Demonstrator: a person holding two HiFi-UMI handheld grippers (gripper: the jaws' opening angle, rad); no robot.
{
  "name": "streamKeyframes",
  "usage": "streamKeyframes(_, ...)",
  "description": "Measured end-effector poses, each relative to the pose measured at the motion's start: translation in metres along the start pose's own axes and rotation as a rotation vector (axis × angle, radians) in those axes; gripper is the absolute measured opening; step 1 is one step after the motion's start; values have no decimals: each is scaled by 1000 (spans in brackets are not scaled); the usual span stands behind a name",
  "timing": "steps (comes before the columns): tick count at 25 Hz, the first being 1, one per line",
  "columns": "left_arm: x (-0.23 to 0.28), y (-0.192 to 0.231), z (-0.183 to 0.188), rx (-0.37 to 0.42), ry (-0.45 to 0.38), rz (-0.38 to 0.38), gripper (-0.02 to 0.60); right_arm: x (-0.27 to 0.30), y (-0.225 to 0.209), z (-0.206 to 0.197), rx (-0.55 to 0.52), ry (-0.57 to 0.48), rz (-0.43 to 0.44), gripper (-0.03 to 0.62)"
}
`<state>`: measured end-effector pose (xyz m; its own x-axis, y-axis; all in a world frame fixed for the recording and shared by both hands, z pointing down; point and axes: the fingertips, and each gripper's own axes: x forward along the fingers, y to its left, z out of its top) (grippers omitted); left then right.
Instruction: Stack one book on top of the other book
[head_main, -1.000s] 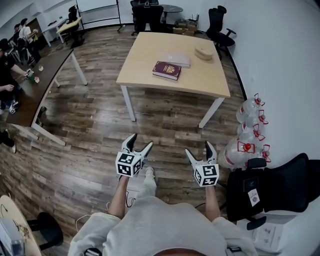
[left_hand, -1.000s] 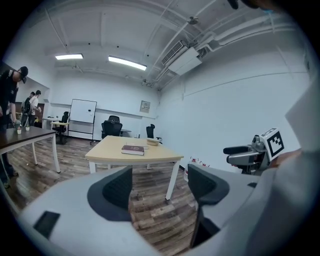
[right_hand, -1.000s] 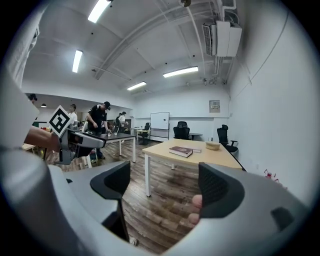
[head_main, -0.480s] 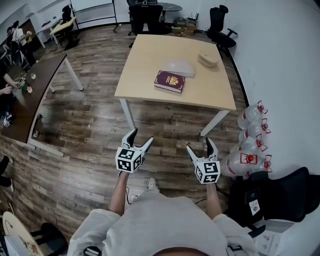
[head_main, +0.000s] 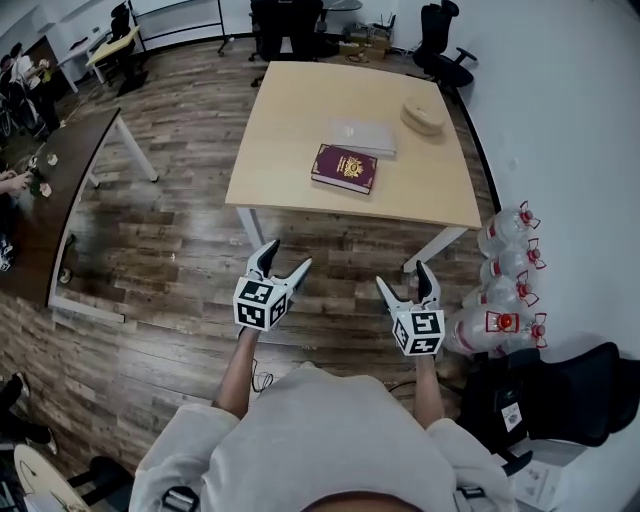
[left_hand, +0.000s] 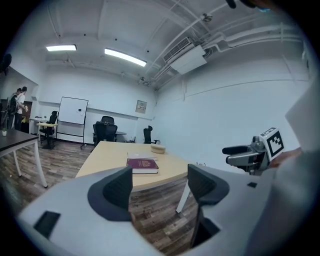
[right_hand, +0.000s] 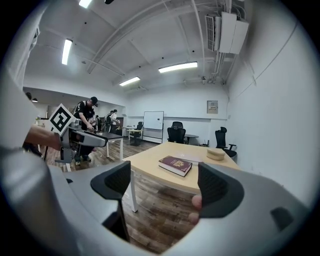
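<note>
1. We hold both claws low and short of the tabletop (head_main: 285, 120). The left gripper (head_main: 285, 255) and right gripper (head_main: 402, 275) gape wide with nothing between their jaws, ready, we judge, to take a book.
2. The maroon book (head_main: 344, 168) lies near the tabletop's near edge and the pale book (head_main: 364, 136) just behind it, so they are not yet stacked.
3. Against the earlier frames, the tabletop sits closer to us. The books have not shifted, and the jaws are just as wide.

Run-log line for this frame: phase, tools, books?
phase: short of table | left tool: open, empty | right tool: open, empty | maroon book, pale book: on table, unstacked, untouched
</note>
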<state>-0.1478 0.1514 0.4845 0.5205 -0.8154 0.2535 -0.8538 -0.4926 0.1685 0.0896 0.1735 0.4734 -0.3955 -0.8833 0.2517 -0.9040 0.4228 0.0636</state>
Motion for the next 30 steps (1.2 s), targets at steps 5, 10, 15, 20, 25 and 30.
streamKeyframes(5, 15, 18, 2, 5, 10, -14, 346, 21, 2, 0, 2, 8, -3, 408)
streamKeyframes(10, 29, 24, 0, 2, 24, -26, 346, 34, -1, -6, 8, 28, -4, 407)
streamKeyframes(15, 48, 36, -1, 0, 43, -21, 345, 57, -11, -9, 21, 37, 3, 407)
streamKeyframes(20, 72, 53, 3, -2, 54, -2, 345, 90, -21, -10, 33, 43, 26, 405)
streamKeyframes(25, 109, 68, 5, -20, 78, 15, 346, 132, -37, -6, 45, 48, 55, 403)
streamKeyframes(30, 158, 85, 23, -26, 88, 31, 345, 179, -67, 5, 55, 47, 75, 405)
